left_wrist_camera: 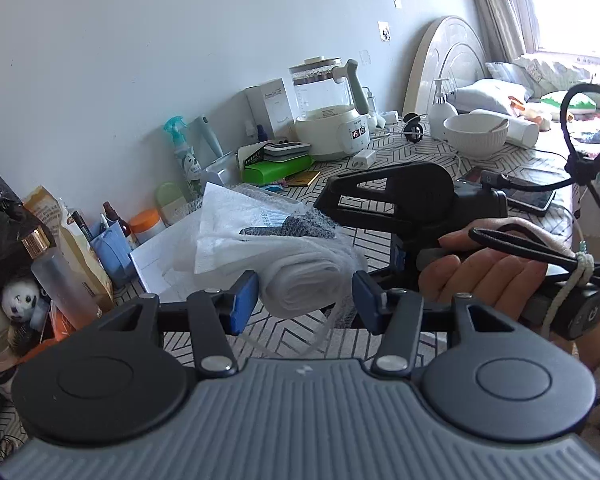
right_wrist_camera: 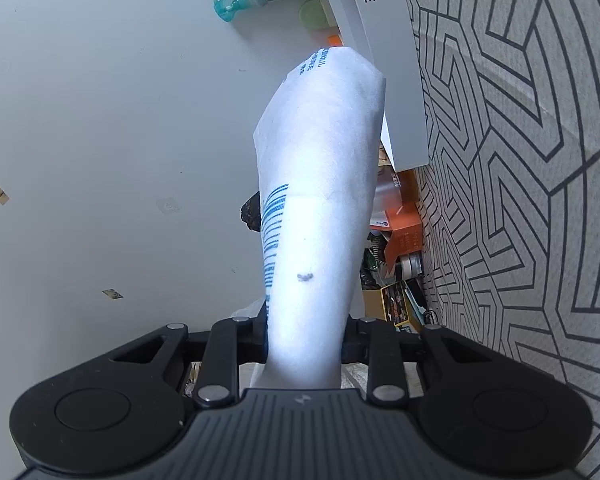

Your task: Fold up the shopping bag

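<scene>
The white non-woven shopping bag (left_wrist_camera: 236, 240) with blue print hangs above the patterned table (left_wrist_camera: 204, 344), folded into a long strip with a rolled end (left_wrist_camera: 300, 284). My left gripper (left_wrist_camera: 305, 302) is open, its blue pads (left_wrist_camera: 244, 300) on either side of that rolled end. A hand (left_wrist_camera: 480, 272) holds my right gripper (left_wrist_camera: 292, 231), which comes in from the right and pinches the bag higher up. In the right wrist view the bag (right_wrist_camera: 320, 160) fills the space between the fingers of my right gripper (right_wrist_camera: 306, 320), which is shut on it.
A white flat box (left_wrist_camera: 156, 260) lies on the table under the bag, also seen as the box (right_wrist_camera: 384, 60) marked "Pad SE". Along the wall stand a kettle (left_wrist_camera: 332, 120), a spray bottle (left_wrist_camera: 180, 148), a green box (left_wrist_camera: 276, 168) and a bowl (left_wrist_camera: 476, 130). Clutter crowds the left edge.
</scene>
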Demonstrator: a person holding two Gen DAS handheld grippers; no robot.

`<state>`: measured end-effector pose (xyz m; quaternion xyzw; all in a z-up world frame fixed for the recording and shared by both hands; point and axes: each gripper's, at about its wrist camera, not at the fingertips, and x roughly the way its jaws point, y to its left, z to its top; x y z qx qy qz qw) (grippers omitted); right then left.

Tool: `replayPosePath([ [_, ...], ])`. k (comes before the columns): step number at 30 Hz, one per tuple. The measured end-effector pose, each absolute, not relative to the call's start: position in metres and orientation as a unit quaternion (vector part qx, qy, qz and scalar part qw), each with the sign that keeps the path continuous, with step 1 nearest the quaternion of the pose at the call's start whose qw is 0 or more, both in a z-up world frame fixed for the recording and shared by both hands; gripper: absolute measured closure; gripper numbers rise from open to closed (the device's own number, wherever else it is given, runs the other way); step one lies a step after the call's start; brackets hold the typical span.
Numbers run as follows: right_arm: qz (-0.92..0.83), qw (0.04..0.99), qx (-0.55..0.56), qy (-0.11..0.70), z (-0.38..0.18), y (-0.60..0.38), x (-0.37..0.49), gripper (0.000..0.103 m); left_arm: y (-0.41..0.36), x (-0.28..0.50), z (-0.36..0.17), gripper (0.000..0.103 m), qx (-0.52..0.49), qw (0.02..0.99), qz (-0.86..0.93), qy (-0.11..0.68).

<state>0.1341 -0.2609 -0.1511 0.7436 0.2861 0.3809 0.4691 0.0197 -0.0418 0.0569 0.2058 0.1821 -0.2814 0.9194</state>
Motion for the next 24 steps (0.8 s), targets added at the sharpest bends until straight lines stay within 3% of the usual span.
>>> replayPosePath([
  [14,0.367,0.526,0.716,0.275,-0.147,-0.282,0.124,0.073,-0.029,0.027,0.066,0.052,0.122,0.915,-0.32,0.211],
  [15,0.365,0.533,0.713,0.273,-0.147,-0.283,0.123,0.073,-0.028,0.03,0.066,0.054,0.111,0.915,-0.322,0.215],
  [16,0.363,0.538,0.71,0.272,-0.147,-0.284,0.121,0.073,-0.027,0.032,0.065,0.068,0.101,0.915,-0.323,0.218],
  [19,0.355,0.546,0.709,0.27,-0.15,-0.289,0.117,0.073,-0.021,0.045,0.061,0.098,0.064,0.912,-0.322,0.246],
  [24,0.358,0.531,0.719,0.272,-0.156,-0.294,0.115,0.073,-0.019,0.054,0.058,0.101,0.035,0.901,-0.34,0.266],
])
